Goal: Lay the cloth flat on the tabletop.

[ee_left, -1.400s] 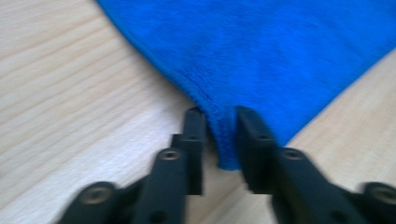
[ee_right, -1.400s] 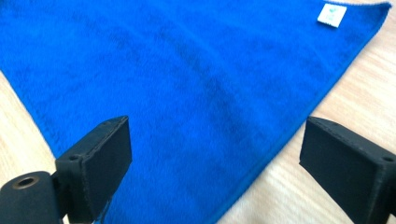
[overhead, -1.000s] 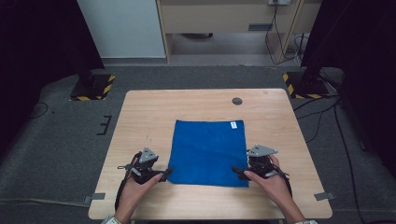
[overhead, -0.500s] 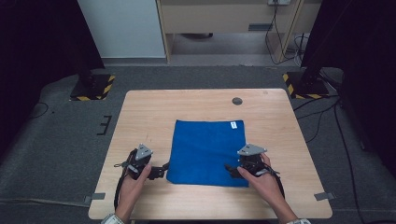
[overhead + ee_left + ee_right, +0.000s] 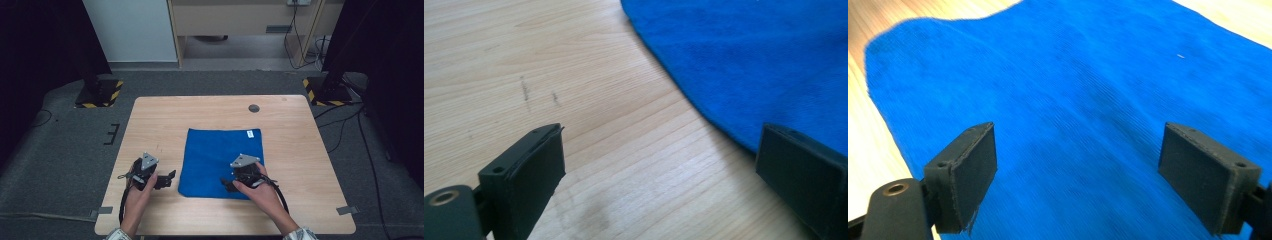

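We note the left gripper [image 5: 167,179] on bare wood at the table's [image 5: 160,120] near left, just beside the blue cloth [image 5: 220,150] but off it; its jaws have just been opening and stand wide with nothing between them, the cloth's curved edge [image 5: 704,112] passing by the right jaw. The cloth lies flat mid-table, small white tag [image 5: 249,133] at its far right corner. The right gripper [image 5: 227,184] hangs over the cloth's near edge, jaws apart though they have just been closing, fabric below them and not pinched. We judge no fold begun; every grasp is left. Its view is blurred, and the hand hides the cloth's near right corner.
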